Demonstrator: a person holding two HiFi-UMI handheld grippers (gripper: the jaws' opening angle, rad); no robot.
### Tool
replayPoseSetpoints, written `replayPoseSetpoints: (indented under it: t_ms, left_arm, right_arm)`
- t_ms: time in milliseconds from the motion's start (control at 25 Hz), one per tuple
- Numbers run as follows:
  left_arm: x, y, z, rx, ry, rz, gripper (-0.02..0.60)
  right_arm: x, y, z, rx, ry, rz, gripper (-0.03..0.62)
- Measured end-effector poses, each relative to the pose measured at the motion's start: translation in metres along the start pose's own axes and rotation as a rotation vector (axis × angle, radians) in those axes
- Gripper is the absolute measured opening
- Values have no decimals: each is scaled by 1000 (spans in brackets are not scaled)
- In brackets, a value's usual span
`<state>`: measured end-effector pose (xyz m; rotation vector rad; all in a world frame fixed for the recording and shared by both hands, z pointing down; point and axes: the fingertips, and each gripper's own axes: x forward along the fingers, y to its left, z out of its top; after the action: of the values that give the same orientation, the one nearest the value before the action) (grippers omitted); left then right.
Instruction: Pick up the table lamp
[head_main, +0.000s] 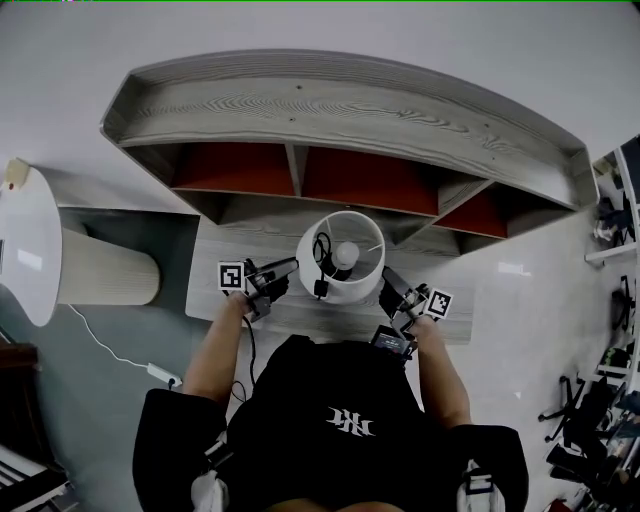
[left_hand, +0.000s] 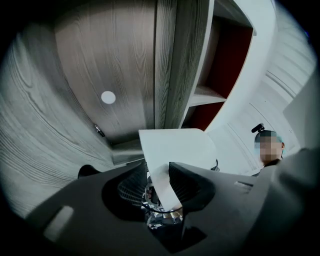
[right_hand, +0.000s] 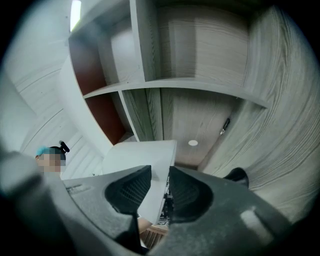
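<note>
The table lamp (head_main: 340, 258) has a white drum shade with a bulb and a black cord (head_main: 321, 270) inside; it stands on a grey wooden top (head_main: 215, 300) just before the person. My left gripper (head_main: 288, 268) holds the shade's left wall. In the left gripper view the white shade (left_hand: 172, 147) runs between the pads of the left gripper (left_hand: 161, 182). My right gripper (head_main: 388, 278) holds the shade's right wall. The right gripper view shows the shade (right_hand: 140, 157) pinched by the right gripper (right_hand: 159, 187).
A grey wooden shelf unit (head_main: 350, 110) with red-backed compartments (head_main: 365, 180) stands right behind the lamp. A white round table (head_main: 25, 245) is at the left, with a power strip (head_main: 162, 375) and cable on the floor. Chairs and clutter (head_main: 600, 400) sit at the far right.
</note>
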<state>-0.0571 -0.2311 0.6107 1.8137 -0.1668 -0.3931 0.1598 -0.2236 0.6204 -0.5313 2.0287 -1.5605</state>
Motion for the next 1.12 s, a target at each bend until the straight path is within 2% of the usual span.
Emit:
replayPoseSetpoints:
  t_ms: [280,440,560,840,1120]
  left_arm:
    - [3,-2,-3,-6,35,18,124]
    - [4,-16,-1,37,46,10,124]
    - [5,-19,0,33,48,32,124]
    - [9,-43,4,57,49,27,124]
    - [15,-68,3,80,41,19,124]
  right_arm:
    - [-1,7,3,-15,-2,13,109]
    - [3,16,5,-30,-5,33,109]
    - [3,23,7,-32,-2,31,109]
    - [4,53,4,-65,23,33,109]
    - [4,83,10,-95,-4,71,107]
